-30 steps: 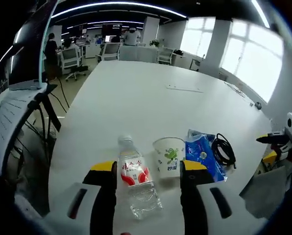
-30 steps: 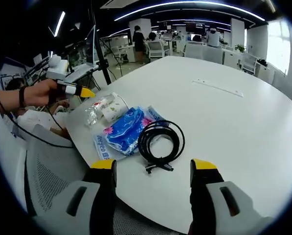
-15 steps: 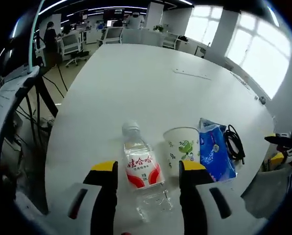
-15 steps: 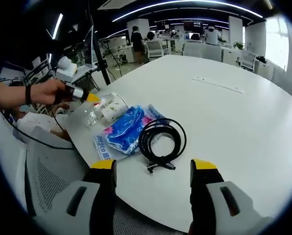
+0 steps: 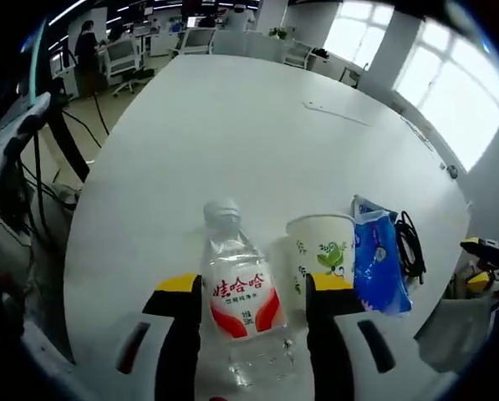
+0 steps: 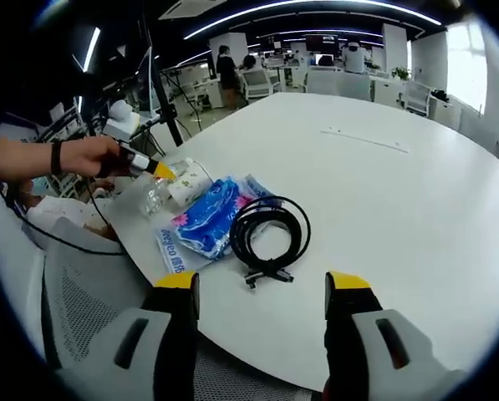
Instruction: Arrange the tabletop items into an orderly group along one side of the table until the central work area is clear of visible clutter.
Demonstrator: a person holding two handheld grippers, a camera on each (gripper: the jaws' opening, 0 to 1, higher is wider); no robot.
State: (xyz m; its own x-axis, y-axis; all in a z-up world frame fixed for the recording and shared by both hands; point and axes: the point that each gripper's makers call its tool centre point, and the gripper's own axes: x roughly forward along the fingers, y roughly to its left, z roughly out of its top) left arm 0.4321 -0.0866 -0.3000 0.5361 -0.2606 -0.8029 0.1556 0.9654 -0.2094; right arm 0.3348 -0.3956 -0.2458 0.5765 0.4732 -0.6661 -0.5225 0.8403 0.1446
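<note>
Right now my left tongs [image 5: 253, 288] sit with their jaws spread on either side of the water bottle [image 5: 239, 305], which lies near the table [image 5: 232, 142] edge. Just beside it stand the paper cup [image 5: 320, 255], then the blue packet [image 5: 374, 263] and the black cable [image 6: 270, 234]. My right tongs [image 6: 262, 288] hang released, empty, short of the cable.

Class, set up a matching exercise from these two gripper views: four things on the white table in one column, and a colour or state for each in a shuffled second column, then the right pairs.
Things
1. water bottle
2. paper cup
3. tissue pack
4. cable

Descriptions
A. black, coiled in a loop
B. blue wrapper
C. lying on its side between the left gripper's jaws, red label
D. upright, white with green print

Pairs: 1-C, 2-D, 3-B, 4-A
</note>
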